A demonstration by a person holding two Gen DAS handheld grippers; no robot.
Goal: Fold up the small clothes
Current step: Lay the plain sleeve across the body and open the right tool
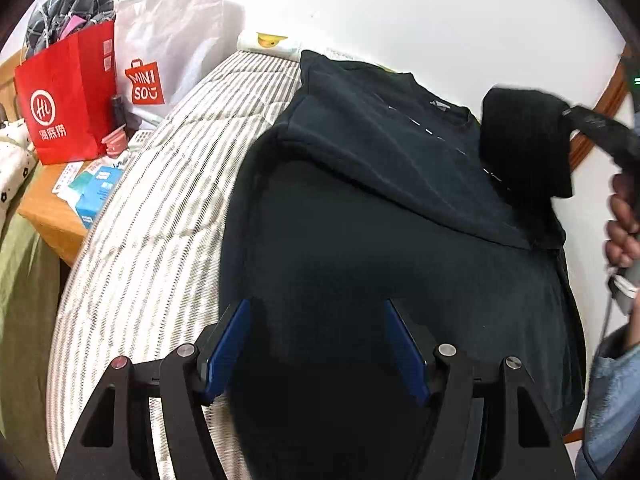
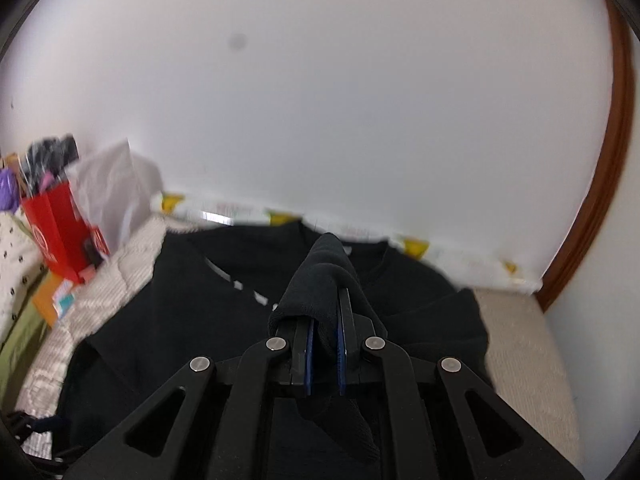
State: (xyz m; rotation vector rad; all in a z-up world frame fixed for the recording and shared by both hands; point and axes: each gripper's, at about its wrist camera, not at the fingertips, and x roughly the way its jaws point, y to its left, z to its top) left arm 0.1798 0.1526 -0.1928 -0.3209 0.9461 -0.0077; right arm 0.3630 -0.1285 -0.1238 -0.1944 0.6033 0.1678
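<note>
Blue-padded left claw (image 1: 316, 344) hangs spread and empty over the black T-shirt (image 1: 360, 220) – one side folded in – while ahead to its right the right claw (image 2: 325, 344) pinches a black sleeve (image 2: 320, 280) – folding seems roughly half done.

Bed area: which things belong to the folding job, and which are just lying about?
Job: black T-shirt on the striped bedcover; its sleeve, pinched in the right tongs; open left tongs.
Lying about: red paper bag; white Miniso bag; blue box.
</note>
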